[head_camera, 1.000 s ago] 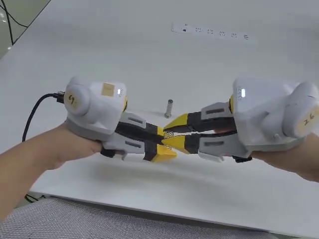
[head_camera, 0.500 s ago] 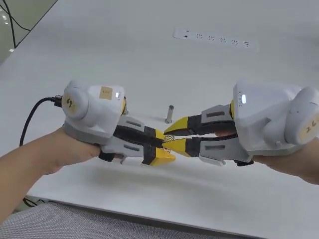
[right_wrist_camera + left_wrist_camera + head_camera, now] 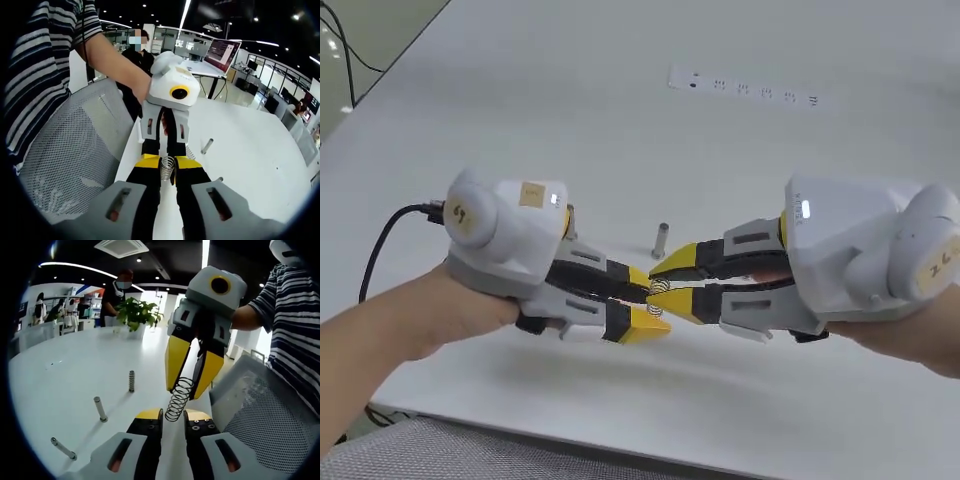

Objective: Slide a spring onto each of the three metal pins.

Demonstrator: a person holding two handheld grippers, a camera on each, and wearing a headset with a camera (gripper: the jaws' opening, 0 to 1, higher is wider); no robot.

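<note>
A small steel spring (image 3: 658, 291) hangs in the air between both grippers, above the white table (image 3: 740, 150). My left gripper (image 3: 645, 300) pinches one end and my right gripper (image 3: 661, 283) pinches the other, tip to tip. From the left gripper view the spring (image 3: 179, 399) runs from my left gripper (image 3: 172, 416) up into the right gripper (image 3: 186, 387). The right gripper view shows the spring (image 3: 168, 169) inside my right gripper (image 3: 169, 165), with the left gripper (image 3: 167, 154) facing it. A bare pin (image 3: 661, 240) stands just beyond the tips. Another pin (image 3: 131, 381) carries a spring, one (image 3: 99, 408) is bare, and a third (image 3: 62, 448) looks tilted.
A white power strip (image 3: 742, 88) lies at the far side of the table. A black cable (image 3: 390, 235) trails from the left gripper over the table's left part. A mesh chair back (image 3: 65, 160) sits close to the near edge. People stand in the room behind.
The head camera has shifted slightly. Both grippers stay tip to tip with the spring between them, a little lower in the picture.
</note>
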